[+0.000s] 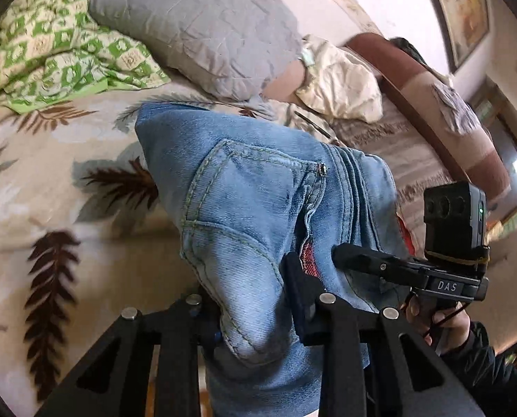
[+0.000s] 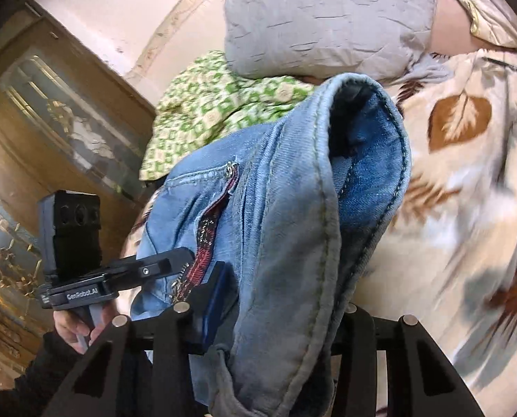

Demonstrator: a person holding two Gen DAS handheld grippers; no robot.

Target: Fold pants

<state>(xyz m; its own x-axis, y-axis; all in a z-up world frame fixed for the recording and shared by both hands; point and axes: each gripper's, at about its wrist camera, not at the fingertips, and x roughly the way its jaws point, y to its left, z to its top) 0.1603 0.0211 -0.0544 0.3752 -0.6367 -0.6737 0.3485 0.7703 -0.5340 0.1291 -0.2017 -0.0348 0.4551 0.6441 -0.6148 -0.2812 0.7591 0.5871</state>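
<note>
Light blue denim pants (image 1: 251,187) hang lifted above the bed, a back pocket facing the left wrist view. My left gripper (image 1: 251,299) is shut on a bunched fold of the denim near the pocket. In the right wrist view the waistband of the pants (image 2: 286,180) gapes open, showing the darker inside. My right gripper (image 2: 282,305) is shut on the thick waistband edge. Each gripper shows in the other's view, biting the pants close by: the right gripper (image 1: 340,257) and the left gripper (image 2: 182,257), each held by a hand in a dark sleeve.
Below lies a bed with a cream leaf-print sheet (image 1: 50,180). At its far end lie a grey pillow (image 1: 196,27), a green patterned blanket (image 1: 50,52) and a crumpled cream cloth (image 1: 342,80). A wooden glass-door cabinet (image 2: 50,104) stands beside the bed.
</note>
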